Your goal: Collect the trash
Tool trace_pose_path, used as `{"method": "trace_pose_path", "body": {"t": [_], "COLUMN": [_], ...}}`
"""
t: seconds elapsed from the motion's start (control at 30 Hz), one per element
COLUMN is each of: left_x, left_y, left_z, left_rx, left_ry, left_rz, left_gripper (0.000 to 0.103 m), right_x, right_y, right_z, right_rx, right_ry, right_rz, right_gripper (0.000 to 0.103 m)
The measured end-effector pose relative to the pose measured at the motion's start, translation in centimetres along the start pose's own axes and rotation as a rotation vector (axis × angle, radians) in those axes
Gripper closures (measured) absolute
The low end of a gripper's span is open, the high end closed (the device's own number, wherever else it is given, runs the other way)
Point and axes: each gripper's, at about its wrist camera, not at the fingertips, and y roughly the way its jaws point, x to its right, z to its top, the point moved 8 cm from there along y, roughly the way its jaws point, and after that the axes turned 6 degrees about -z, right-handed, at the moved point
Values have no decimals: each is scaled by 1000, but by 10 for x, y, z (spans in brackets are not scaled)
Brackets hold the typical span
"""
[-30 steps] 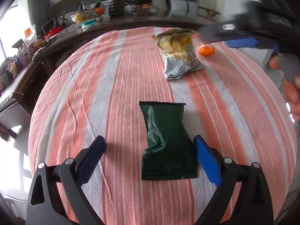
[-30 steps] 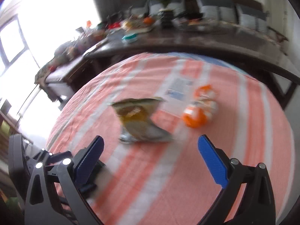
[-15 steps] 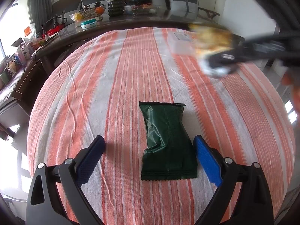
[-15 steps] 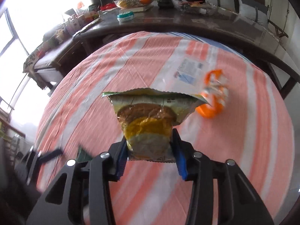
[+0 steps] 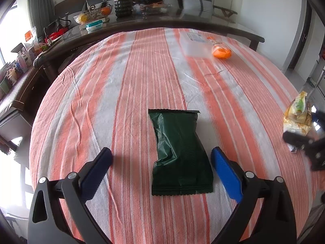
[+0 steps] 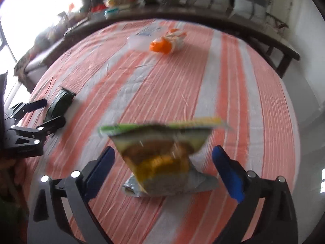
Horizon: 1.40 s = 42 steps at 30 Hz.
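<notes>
The counter (image 5: pixel 126 85), under its orange-and-grey striped cloth, carries all the trash I am after. Largest of the 3 pieces near me is the dark green packet (image 5: pixel 179 154): it lies flat between the blue pads of my left gripper (image 5: pixel 161 163), its long axis running straight away from me along the line I point, its near end level with my fingertips. My left jaws stand wide and released, touching nothing, though the right pad sits just beside the packet's edge. Next is the yellow snack bag (image 6: pixel 162 158), standing on its crumpled base between the pads of my right gripper (image 6: pixel 163 162); those jaws have just been opening and now stand clear of it on both sides, so the bag is let go, close to the counter's right rim. Smallest is the orange wrapper (image 5: pixel 221 50), far across, well apart from both hands. I judge the green packet is my left hand's to take: closing across its short width should do.
</notes>
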Motion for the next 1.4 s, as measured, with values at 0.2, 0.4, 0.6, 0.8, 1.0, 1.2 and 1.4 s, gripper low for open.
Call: {"method": "trace_pose_path", "body": {"t": [0.2,0.4,0.6,0.8,1.0,1.2,1.4], "left_x": [0,0,6,15,26,57,111], "left_y": [0,-4,-10,0,-9,-21,-37], "left_z": [-1,1,-3,0,3,-2,1], "left_rx": [-3,18,9,-22,4,13,12], "left_ry": [3,-14,19,75,111,56,82], "left_rz": [3,-86,-177,-35,-47,-199,-293], "left_gripper": [6,5,5,15,67,68,68], "right_x": [-1,11,9,-1,9,15,24], "right_y": [-6,-22,-39,-13,-19,-54,-85], "right_z": [-20,-25,-4,2,1,-4,-19], "right_rx": [52,20,66,-13,-27,22,58], "right_ry": [14,12,-35,-75,17,66,95], "right_rz": [-3,25,32,6,55,125,182], "right_gripper": [7,7,7,15,60,61,61]}}
